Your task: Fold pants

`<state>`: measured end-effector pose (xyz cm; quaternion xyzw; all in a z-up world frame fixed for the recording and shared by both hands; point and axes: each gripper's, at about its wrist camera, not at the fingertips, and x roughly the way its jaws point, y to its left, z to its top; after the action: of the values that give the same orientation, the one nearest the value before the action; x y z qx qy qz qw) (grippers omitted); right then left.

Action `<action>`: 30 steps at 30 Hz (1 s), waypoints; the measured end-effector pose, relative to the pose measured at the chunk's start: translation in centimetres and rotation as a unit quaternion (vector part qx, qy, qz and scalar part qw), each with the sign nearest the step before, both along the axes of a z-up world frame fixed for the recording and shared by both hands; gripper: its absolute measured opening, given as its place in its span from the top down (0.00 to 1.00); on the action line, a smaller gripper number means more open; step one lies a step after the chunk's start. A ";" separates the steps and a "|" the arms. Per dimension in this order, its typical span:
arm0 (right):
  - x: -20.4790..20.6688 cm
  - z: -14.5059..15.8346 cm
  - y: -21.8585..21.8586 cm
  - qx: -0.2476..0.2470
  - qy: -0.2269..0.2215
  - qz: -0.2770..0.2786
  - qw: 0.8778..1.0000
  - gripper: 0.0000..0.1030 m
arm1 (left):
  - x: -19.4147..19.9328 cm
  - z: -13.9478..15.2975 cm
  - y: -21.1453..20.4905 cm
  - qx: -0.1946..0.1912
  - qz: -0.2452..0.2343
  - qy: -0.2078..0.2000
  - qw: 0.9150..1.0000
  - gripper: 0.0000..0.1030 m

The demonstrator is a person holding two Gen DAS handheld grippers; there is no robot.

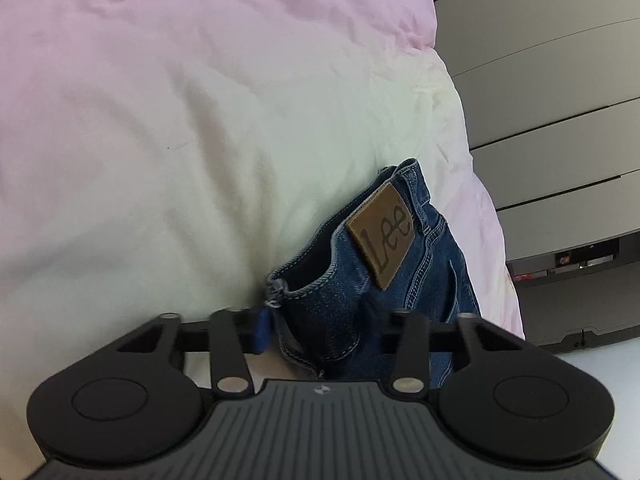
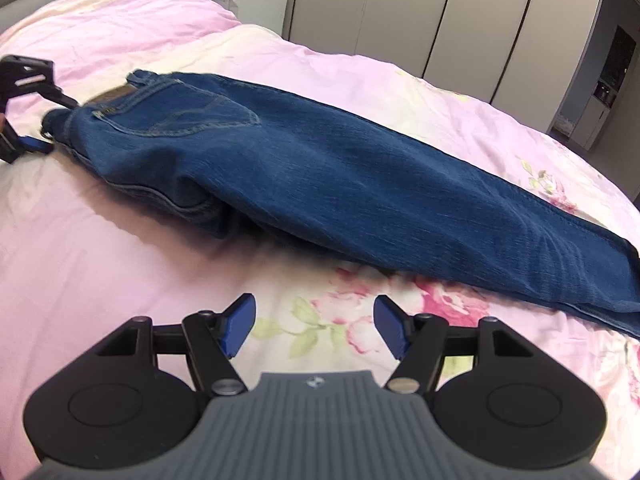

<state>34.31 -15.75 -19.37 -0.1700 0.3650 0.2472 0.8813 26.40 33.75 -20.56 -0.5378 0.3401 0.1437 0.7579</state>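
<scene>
Blue denim pants (image 2: pixel 320 176) lie folded lengthwise on the bed, waist at the left, leg hems at the right. In the left wrist view the waistband (image 1: pixel 384 256) with its brown Lee patch (image 1: pixel 382 236) sits between my left gripper's spread fingers. My left gripper (image 1: pixel 316 330) is open around the waistband; one blue pad (image 1: pixel 262 330) shows beside the cloth, the other is hidden by denim. It also shows in the right wrist view (image 2: pixel 44 128) at the waist. My right gripper (image 2: pixel 312 330) is open and empty, above the bedspread just in front of the legs.
The bed has a pink and cream floral duvet (image 2: pixel 120 280). Grey wardrobe doors (image 2: pixel 440 12) stand beyond the bed, with a white nightstand (image 2: pixel 256 4) at its head. The duvet's edge (image 1: pixel 480 200) drops off close to the waistband.
</scene>
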 end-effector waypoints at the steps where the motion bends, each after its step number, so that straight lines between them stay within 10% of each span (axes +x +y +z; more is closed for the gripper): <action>1: -0.1 0.0 0.3 0.008 0.002 0.006 1.000 0.44 | 0.1 0.6 -0.1 0.013 0.001 -0.004 1.000 0.80; 8: 0.0 -0.2 3.6 -0.003 -0.015 0.106 0.994 0.56 | 2.4 10.7 -0.8 0.175 -0.060 -0.033 0.982 0.92; 19: 1.6 -0.5 9.3 -0.035 -0.052 0.216 0.974 0.51 | 3.8 4.9 0.1 0.244 -0.114 0.083 0.959 0.92; 22: 1.7 -1.8 10.4 -0.049 -0.008 0.223 0.974 0.87 | 3.9 4.4 0.1 0.248 -0.119 0.088 0.957 0.92; 27: 0.7 -3.4 9.9 -0.044 0.023 0.193 0.980 0.92 | 4.5 4.8 -1.3 0.314 -0.156 0.103 0.931 0.89; 30: -0.3 -3.4 8.3 -0.039 0.039 0.181 0.982 0.99 | 5.2 5.8 -3.2 0.424 -0.176 0.151 0.875 0.77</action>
<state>33.97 -7.49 -22.80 -0.2577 0.3720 0.3946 0.7997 31.55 30.59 -14.72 -0.0676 0.4458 0.2185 0.8654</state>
